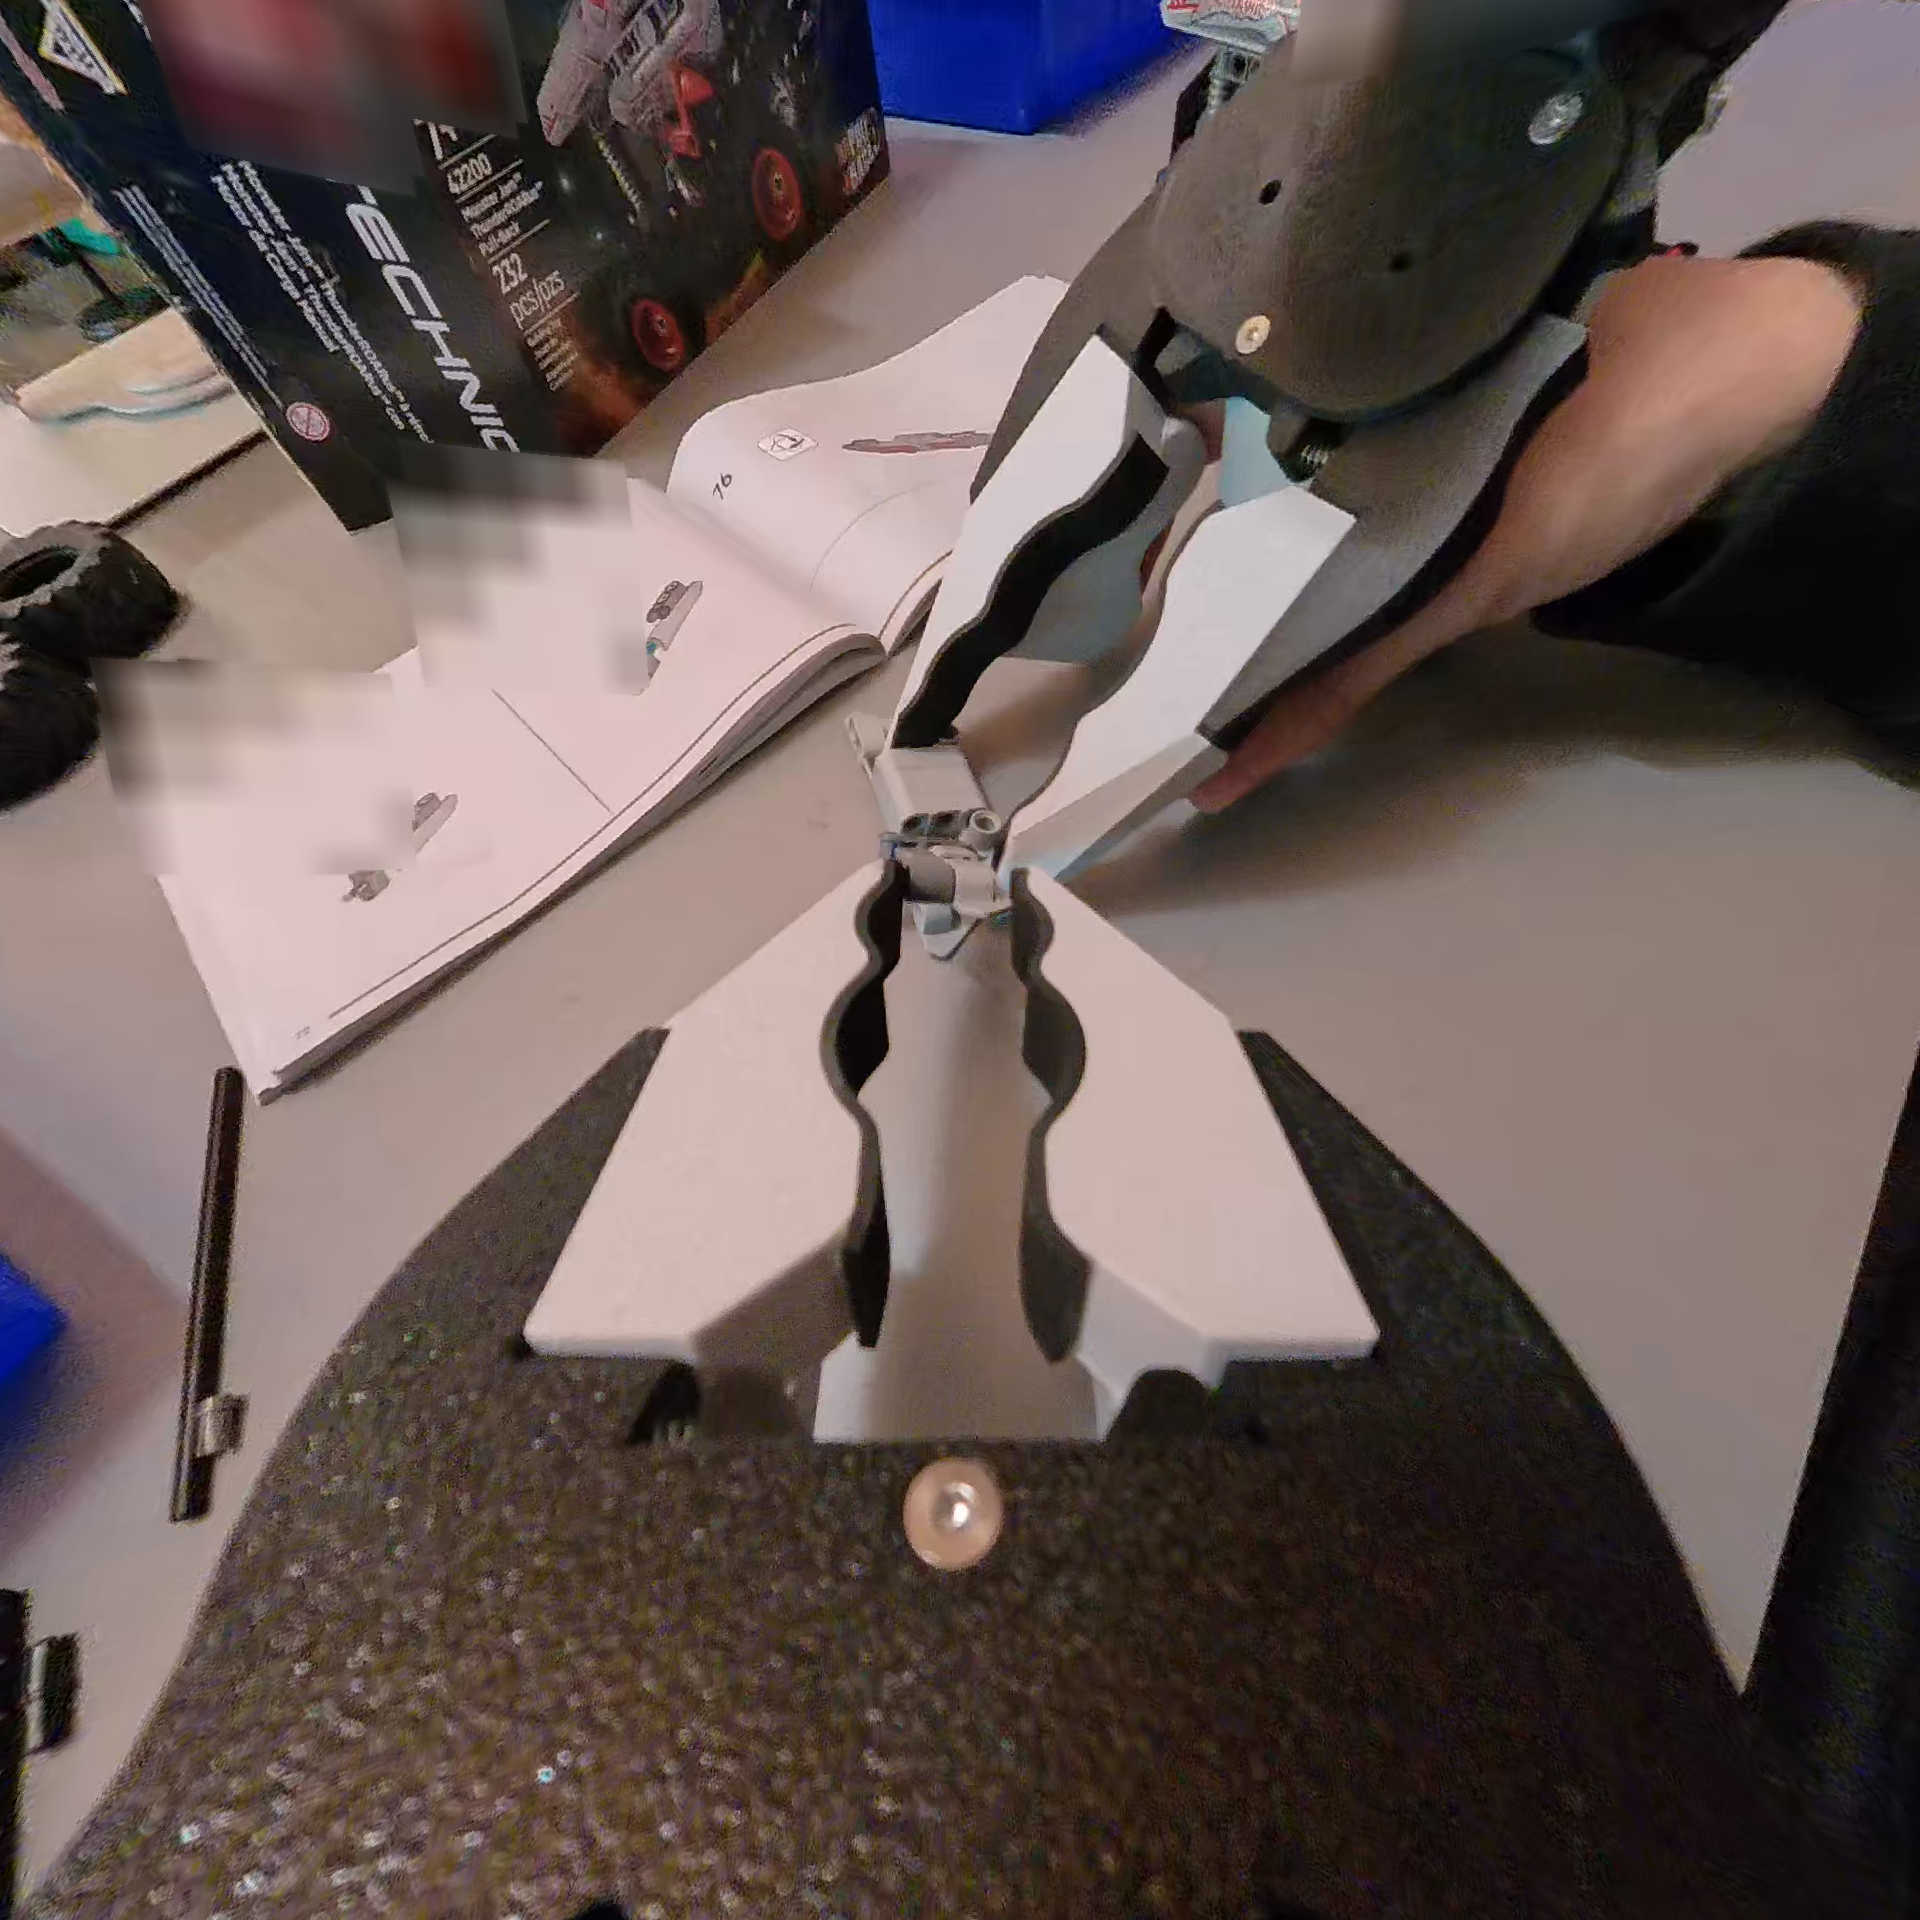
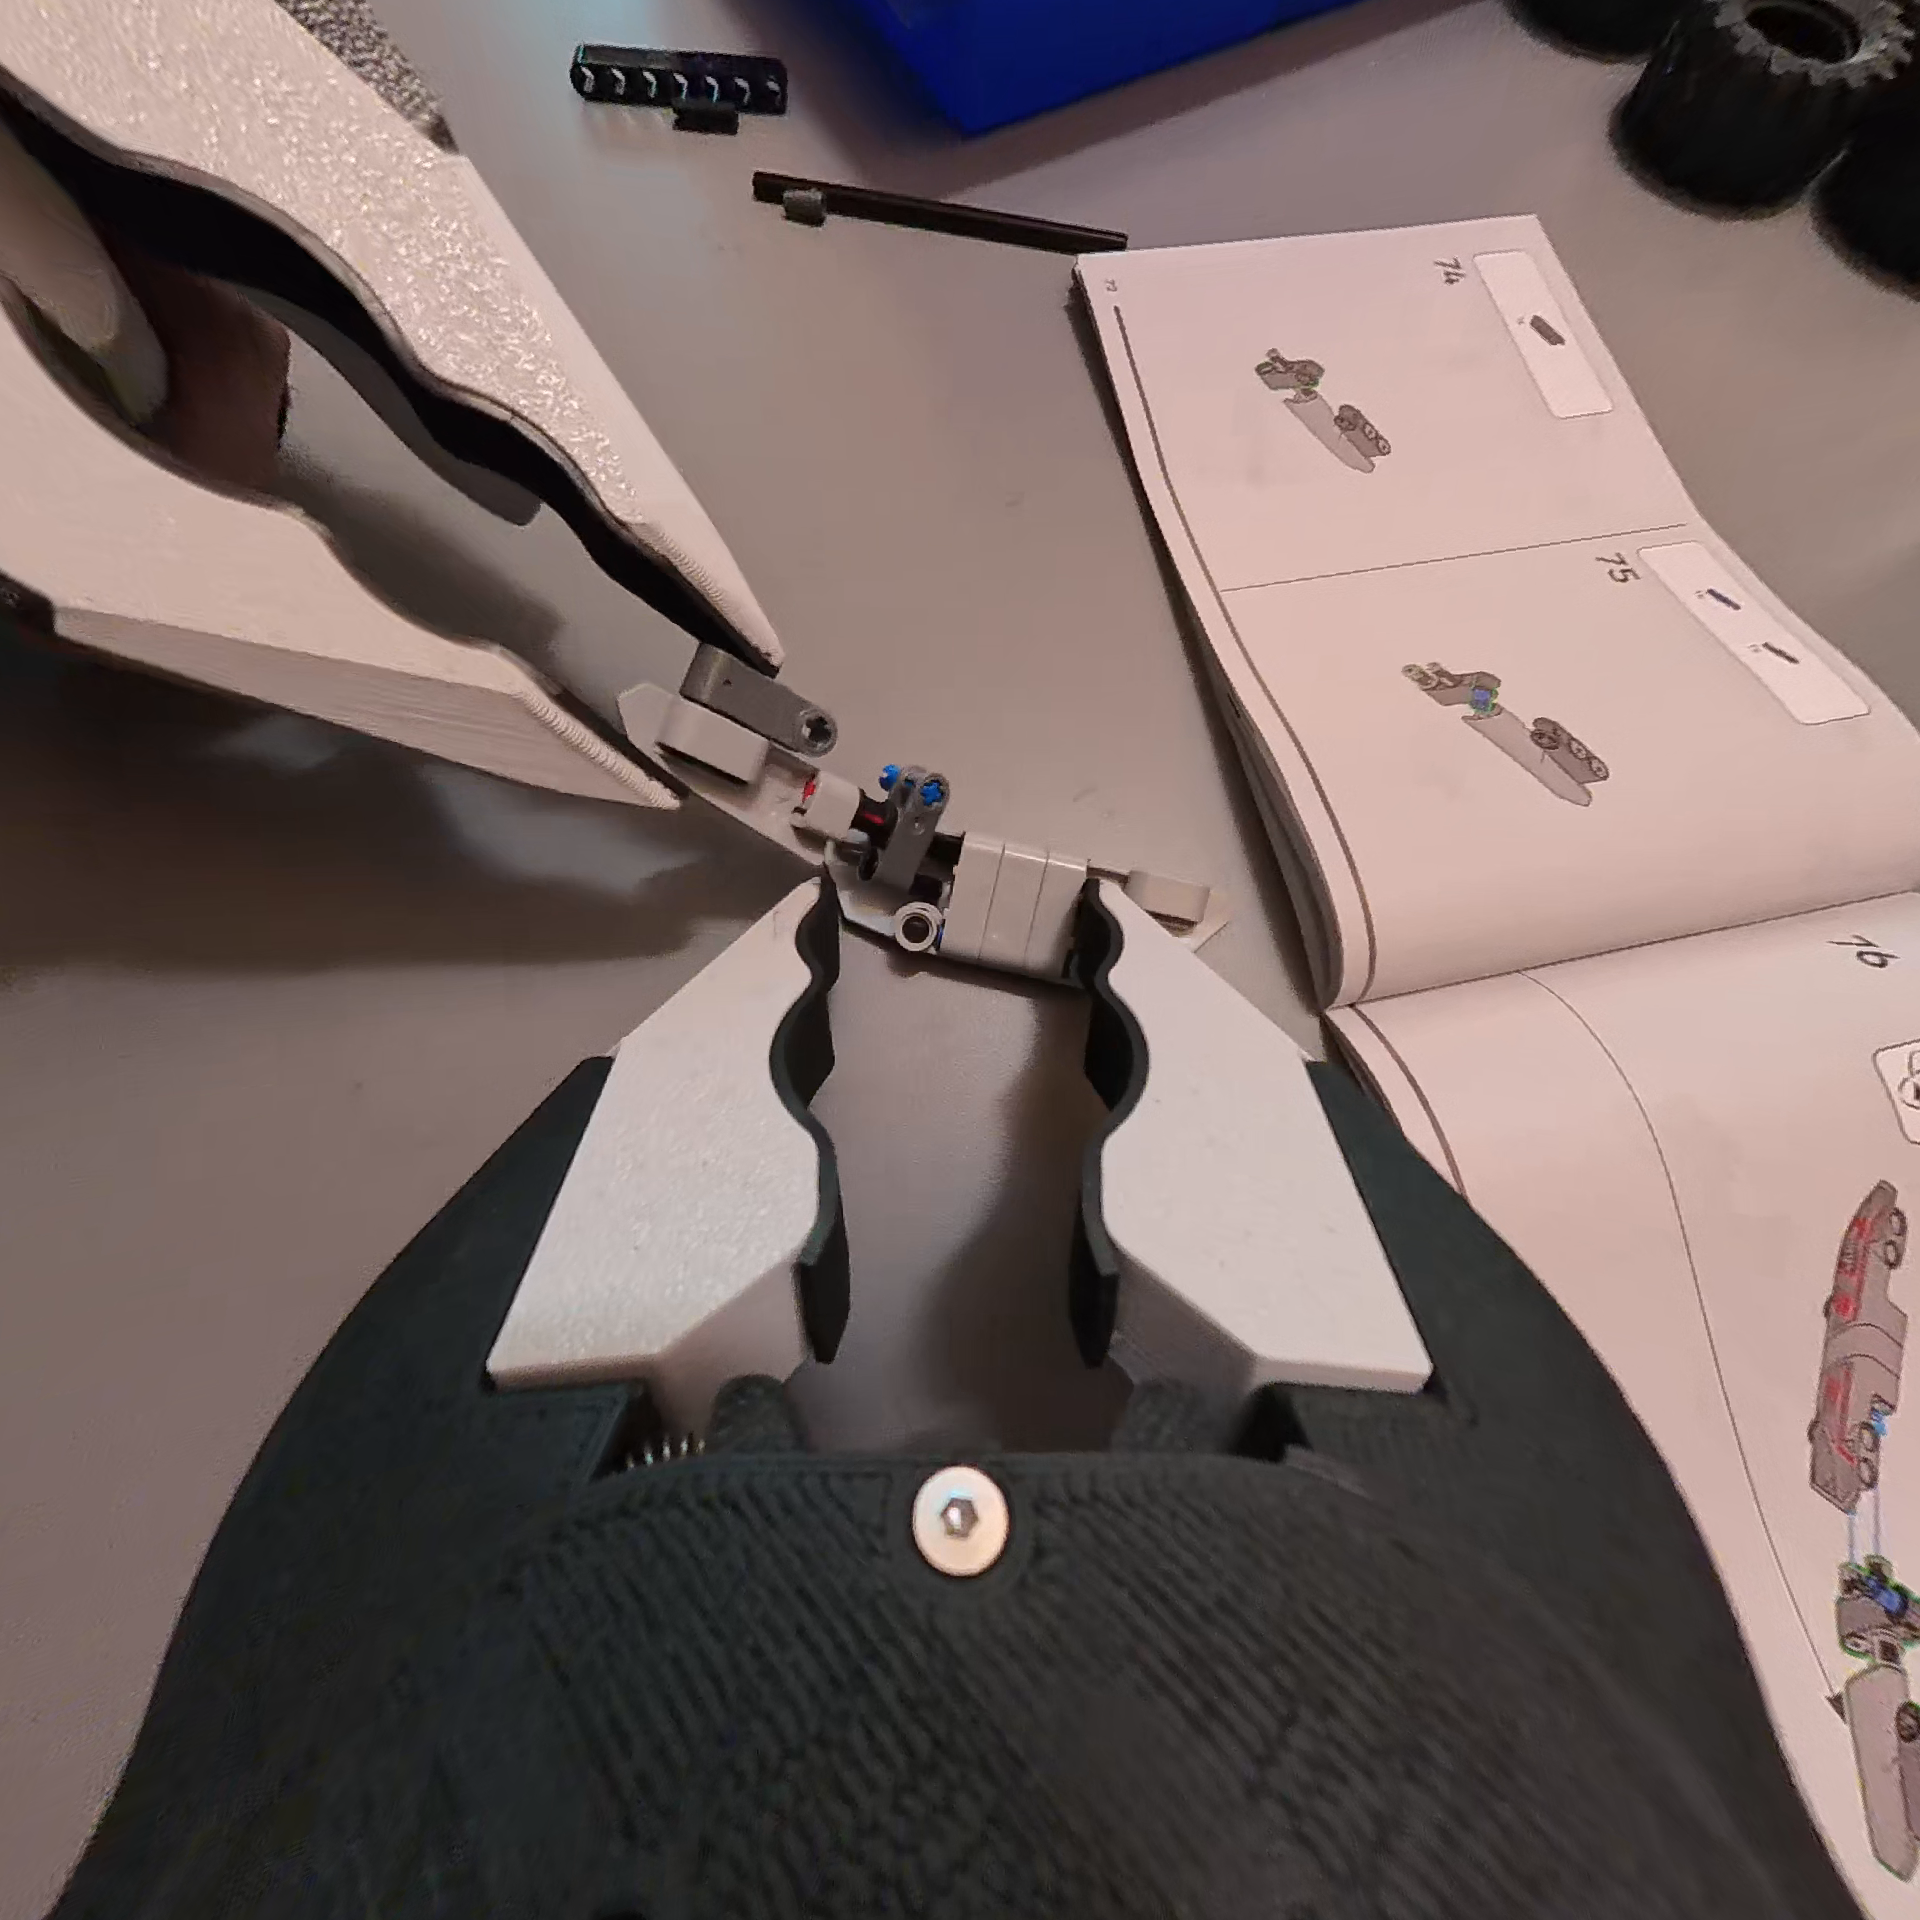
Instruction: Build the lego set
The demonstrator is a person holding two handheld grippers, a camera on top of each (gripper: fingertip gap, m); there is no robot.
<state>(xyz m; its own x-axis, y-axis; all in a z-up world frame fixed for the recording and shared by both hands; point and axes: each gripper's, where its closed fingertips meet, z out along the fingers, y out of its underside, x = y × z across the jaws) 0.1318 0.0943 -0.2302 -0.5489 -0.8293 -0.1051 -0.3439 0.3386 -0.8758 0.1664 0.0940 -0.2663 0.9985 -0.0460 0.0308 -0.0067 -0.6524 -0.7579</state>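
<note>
A small grey Lego assembly (image 1: 940, 831) with blue pins and a dark grey liftarm is held between both grippers just above the grey table. In the left wrist view my left gripper (image 1: 951, 883) is shut on its near end. My right gripper (image 1: 966, 795) comes in from the upper right and grips the pale grey block at the far end. In the right wrist view my right gripper (image 2: 956, 899) is shut on the stacked grey blocks of the assembly (image 2: 1003, 904). The left gripper (image 2: 717, 722) grips the liftarm end from the upper left.
An open instruction booklet (image 1: 582, 748) (image 2: 1455, 582) lies beside the work. The set's box (image 1: 468, 260) stands behind it. Black tyres (image 1: 73, 613) (image 2: 1766, 94), a black axle (image 1: 208, 1288) (image 2: 935, 213), a black beam (image 2: 675, 88) and a blue bin (image 2: 1039, 52) lie around. A person's hand (image 1: 1558, 499) holds the right gripper. Across from one pair of fingers to the other is roughly 5 cm. It is some 15 cm from my left tips to the black axle (image 1: 208, 1288). Seen from the right wrist view (image 2: 907, 215) as well.
</note>
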